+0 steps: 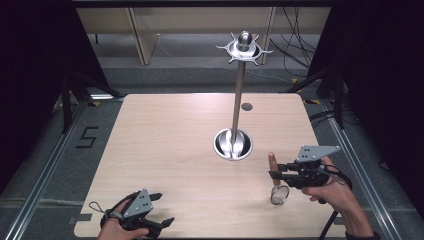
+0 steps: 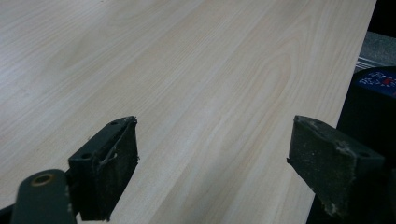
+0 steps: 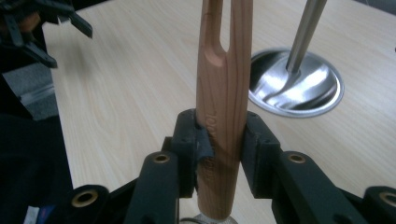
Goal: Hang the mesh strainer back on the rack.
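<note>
Right gripper (image 1: 274, 172), clamped tight on a wooden handle (image 1: 272, 161), held upright above the near right part of the table (image 1: 165, 145). Below the handle, a round metal ring or strainer head (image 1: 279, 194), close over the tabletop; contact with the wood impossible to tell. Just beyond, toward the table's middle, a steel stand: round dished base (image 1: 233, 144), slim pole (image 1: 238, 97) rising to a spiked hook crown (image 1: 244, 48). Nothing between handle and stand. Near the far edge, a small grey disc (image 1: 246, 106).

Left gripper (image 1: 159, 209) resting low at the near left corner, jaws wide apart, nothing between them.

Closer in the right gripper view: pale reddish wood grain, a long slot cut into the handle's (image 3: 223, 93) upper part, both pads (image 3: 254, 140) pressing its sides.
</note>
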`<state>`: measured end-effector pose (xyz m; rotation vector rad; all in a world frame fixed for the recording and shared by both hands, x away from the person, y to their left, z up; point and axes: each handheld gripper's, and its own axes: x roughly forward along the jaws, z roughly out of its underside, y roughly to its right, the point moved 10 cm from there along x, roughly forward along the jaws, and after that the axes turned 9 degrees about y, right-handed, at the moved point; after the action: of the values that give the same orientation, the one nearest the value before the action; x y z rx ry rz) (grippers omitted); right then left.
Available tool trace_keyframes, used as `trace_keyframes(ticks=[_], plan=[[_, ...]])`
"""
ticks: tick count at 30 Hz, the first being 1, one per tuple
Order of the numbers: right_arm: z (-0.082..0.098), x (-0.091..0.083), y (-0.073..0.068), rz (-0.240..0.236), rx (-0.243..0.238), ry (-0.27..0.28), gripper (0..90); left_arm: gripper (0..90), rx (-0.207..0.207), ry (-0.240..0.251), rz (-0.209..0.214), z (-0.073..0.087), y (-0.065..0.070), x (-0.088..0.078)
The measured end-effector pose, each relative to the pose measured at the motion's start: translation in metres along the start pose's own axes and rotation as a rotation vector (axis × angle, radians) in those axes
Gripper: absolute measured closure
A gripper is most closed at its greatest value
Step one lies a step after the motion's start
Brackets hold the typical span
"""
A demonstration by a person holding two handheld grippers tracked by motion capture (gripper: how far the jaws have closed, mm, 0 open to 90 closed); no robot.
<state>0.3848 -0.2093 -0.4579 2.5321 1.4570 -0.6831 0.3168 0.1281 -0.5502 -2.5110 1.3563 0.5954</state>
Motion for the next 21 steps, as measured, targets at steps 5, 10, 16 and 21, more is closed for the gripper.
trace_keyframes(ticks=[5, 10, 16, 21], plan=[[-0.013, 0.001, -0.004, -0.024, -0.002, 0.043, 70.6, 15.3, 0.007, -0.01, -0.013, 0.002, -0.002, -0.002], [-0.028, 0.004, -0.005, -0.036, -0.016, 0.077, 70.6, 15.3, -0.005, -0.007, -0.013, 0.002, -0.001, -0.002], [-0.053, 0.011, -0.003, -0.042, -0.028, 0.132, 70.6, 15.3, 0.009, -0.029, -0.006, 0.003, -0.002, -0.003], [-0.074, 0.014, -0.003, -0.056, -0.031, 0.164, 70.6, 15.3, -0.009, -0.021, 0.002, 0.002, 0.0, -0.002]])
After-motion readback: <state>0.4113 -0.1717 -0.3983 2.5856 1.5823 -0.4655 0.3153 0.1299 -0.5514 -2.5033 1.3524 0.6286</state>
